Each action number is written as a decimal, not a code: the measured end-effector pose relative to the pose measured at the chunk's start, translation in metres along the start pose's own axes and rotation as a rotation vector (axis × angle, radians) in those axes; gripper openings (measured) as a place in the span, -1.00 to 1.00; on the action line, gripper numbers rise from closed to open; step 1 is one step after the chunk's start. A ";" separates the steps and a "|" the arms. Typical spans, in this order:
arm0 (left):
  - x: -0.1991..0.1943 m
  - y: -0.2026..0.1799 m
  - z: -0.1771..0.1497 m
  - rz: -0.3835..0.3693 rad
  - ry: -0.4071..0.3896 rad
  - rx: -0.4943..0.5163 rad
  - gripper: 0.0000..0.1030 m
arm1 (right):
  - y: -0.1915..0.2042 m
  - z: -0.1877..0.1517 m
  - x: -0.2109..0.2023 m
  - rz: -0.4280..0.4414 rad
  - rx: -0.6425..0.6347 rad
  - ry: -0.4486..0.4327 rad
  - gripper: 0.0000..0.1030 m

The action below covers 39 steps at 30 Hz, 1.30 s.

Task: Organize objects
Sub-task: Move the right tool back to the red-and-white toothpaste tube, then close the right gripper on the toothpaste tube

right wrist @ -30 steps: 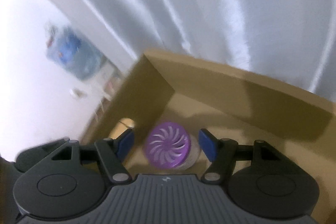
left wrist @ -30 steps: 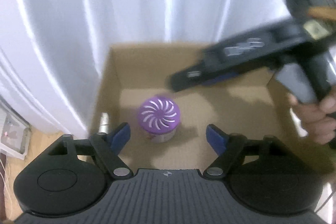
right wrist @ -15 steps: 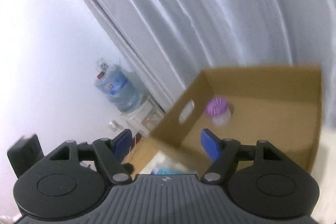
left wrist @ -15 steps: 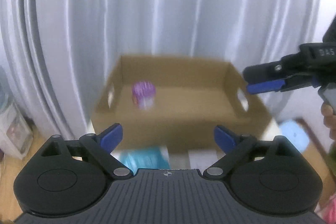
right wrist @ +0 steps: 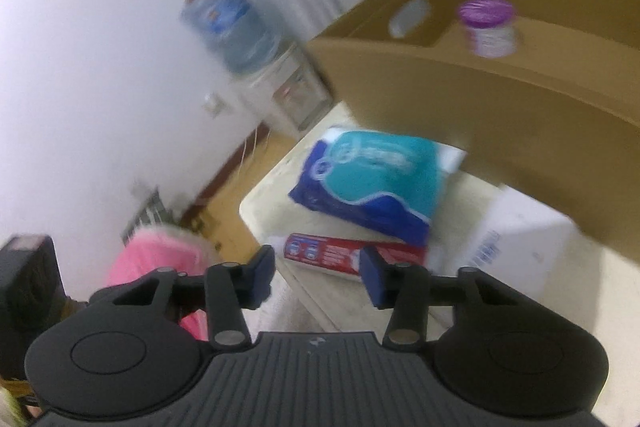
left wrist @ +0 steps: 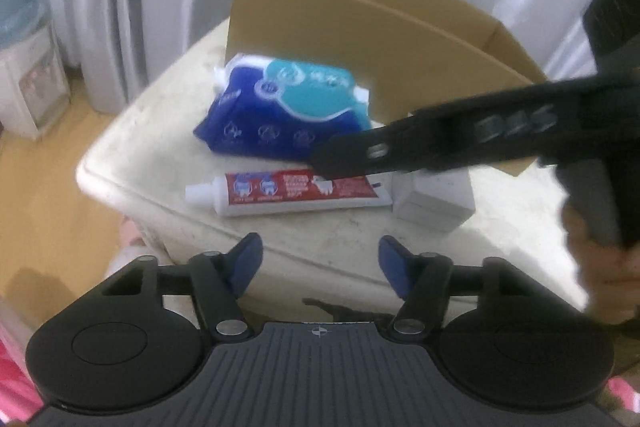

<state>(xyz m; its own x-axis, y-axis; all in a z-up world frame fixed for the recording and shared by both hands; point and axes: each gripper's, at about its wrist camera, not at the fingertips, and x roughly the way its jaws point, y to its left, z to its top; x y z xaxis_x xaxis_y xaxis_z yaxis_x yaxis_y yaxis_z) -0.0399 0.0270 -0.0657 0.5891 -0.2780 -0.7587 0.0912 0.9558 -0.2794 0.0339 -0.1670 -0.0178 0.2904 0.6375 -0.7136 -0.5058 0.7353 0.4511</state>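
Both tongs are spread and hold nothing: the left gripper (left wrist: 316, 263), the right gripper (right wrist: 318, 273). The tube (left wrist: 288, 193) lies in front of the box (left wrist: 360, 39), touching the wipes pack (left wrist: 284, 115). A careless grasp could also catch the pack.

cardboard box (left wrist: 360, 23): plain brown | jar (right wrist: 489, 27): purple lid, pale body | wipes pack (left wrist: 288, 111): dark blue with teal panel, white edging | toothpaste tube (left wrist: 288, 193): red and white, white cap | small box (left wrist: 434, 197): white | tabletop (left wrist: 160, 155): off-white, smudged | hand-held gripper pads (left wrist: 245, 263): blue on black
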 end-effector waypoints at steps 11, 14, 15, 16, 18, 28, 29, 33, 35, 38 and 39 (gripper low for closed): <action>0.000 0.021 0.002 -0.089 0.018 -0.077 0.07 | 0.030 0.006 0.065 -0.139 -0.307 0.124 -0.13; -0.001 0.023 0.002 -0.095 0.006 -0.085 0.06 | 0.026 0.008 0.063 -0.119 -0.274 0.150 -0.12; 0.000 0.024 0.002 -0.096 0.005 -0.087 0.06 | 0.025 0.007 0.061 -0.120 -0.263 0.154 -0.12; 0.000 0.024 0.001 -0.098 0.006 -0.091 0.06 | 0.025 0.007 0.060 -0.122 -0.258 0.160 -0.11; 0.001 0.026 0.001 -0.102 0.010 -0.101 0.06 | 0.023 0.005 0.059 -0.122 -0.239 0.176 -0.11; 0.000 0.028 -0.002 -0.087 0.015 -0.096 -0.03 | 0.021 0.000 0.068 -0.088 -0.129 0.179 -0.10; 0.000 0.028 -0.002 -0.088 0.018 -0.096 -0.04 | 0.019 -0.001 0.067 -0.084 -0.111 0.178 -0.13; 0.000 0.028 0.000 -0.092 0.020 -0.080 -0.18 | 0.009 -0.006 0.060 -0.068 -0.030 0.167 -0.30; 0.000 0.028 0.000 -0.098 0.022 -0.075 -0.20 | 0.003 -0.009 0.057 -0.052 0.006 0.157 -0.31; -0.001 0.028 -0.001 -0.102 0.024 -0.070 -0.22 | -0.004 -0.010 0.055 -0.028 0.060 0.147 -0.33; -0.002 0.029 -0.001 -0.104 0.023 -0.071 -0.23 | -0.006 -0.011 0.055 -0.016 0.088 0.149 -0.33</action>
<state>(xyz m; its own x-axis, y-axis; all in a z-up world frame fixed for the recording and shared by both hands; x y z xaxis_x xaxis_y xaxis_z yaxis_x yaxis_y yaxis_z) -0.0393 0.0549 -0.0727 0.5611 -0.3781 -0.7363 0.0937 0.9129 -0.3974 0.0439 -0.1388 -0.0661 0.1708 0.5896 -0.7894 -0.4273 0.7663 0.4798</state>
